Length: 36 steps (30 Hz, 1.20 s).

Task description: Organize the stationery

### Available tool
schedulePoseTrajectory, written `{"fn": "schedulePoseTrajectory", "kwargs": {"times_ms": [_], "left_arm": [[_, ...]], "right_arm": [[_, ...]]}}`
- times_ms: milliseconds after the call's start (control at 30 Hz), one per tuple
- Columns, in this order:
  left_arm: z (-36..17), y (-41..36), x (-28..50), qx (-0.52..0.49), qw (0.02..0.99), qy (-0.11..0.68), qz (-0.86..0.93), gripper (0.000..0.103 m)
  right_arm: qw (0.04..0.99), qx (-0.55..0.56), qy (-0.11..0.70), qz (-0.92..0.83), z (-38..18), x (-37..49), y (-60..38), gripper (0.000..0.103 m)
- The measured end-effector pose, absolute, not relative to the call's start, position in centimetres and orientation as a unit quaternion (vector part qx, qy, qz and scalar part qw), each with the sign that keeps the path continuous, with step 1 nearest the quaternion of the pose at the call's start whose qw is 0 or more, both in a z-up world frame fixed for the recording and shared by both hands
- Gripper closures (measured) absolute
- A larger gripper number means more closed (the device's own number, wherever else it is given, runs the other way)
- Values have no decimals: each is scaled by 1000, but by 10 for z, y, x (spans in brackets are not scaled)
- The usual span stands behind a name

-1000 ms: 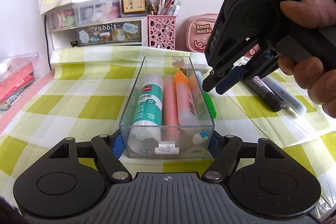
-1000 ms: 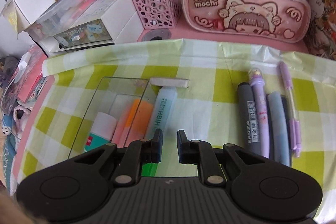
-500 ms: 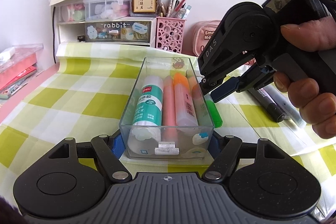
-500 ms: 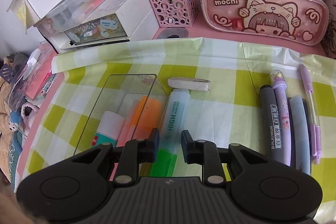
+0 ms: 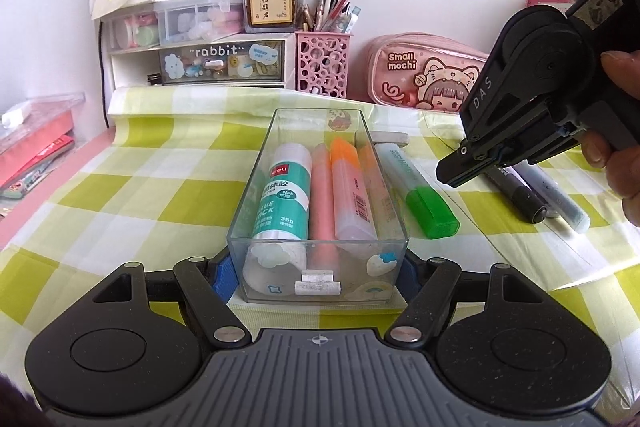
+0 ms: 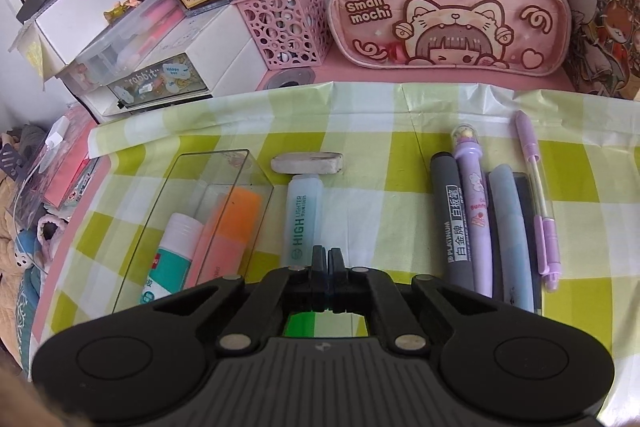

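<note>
Right claw (image 6: 327, 259) closed above the "HIGH LIGHTER" marker (image 6: 303, 223).

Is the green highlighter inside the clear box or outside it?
Outside. The green highlighter lies on the tablecloth beside the clear box.

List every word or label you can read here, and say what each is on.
"Small mochi": pink pencil case
"rabbit": clear drawer front
"HIGH LIGHTER": green-capped highlighter
"PLATINUM", then Chinese characters: grey marker
"deli", "36g": glue stick
"DAS": right gripper
Four Chinese characters: plant pot's card
Purple pen's print, orange highlighter's barcode: too small.
</note>
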State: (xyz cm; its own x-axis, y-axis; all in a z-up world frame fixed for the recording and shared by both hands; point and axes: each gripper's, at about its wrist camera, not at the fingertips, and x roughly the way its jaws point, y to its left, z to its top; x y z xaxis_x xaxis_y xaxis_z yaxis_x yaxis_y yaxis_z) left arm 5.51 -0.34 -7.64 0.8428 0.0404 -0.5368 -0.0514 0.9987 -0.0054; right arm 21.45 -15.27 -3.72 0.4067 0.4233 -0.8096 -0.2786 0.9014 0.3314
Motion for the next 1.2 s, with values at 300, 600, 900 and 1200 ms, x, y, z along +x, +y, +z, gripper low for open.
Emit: {"fn": "schedulePoseTrajectory", "kwargs": {"times_ms": [300, 600, 900, 1200], "left_arm": [[-77, -5, 55, -4, 959, 281, 29, 31], [-77, -5, 56, -3, 959, 281, 29, 31], [-77, -6, 56, -2, 960, 280, 28, 31], [-77, -5, 55, -2, 960, 280, 27, 31]], "right_arm": [[845, 94, 487, 200, -38, 205, -185, 101], [853, 73, 491, 159, -39, 217, -209, 96], [847, 11, 506, 161, -43, 223, -184, 91], [833, 88, 516, 179, -43, 232, -195, 91]]}}
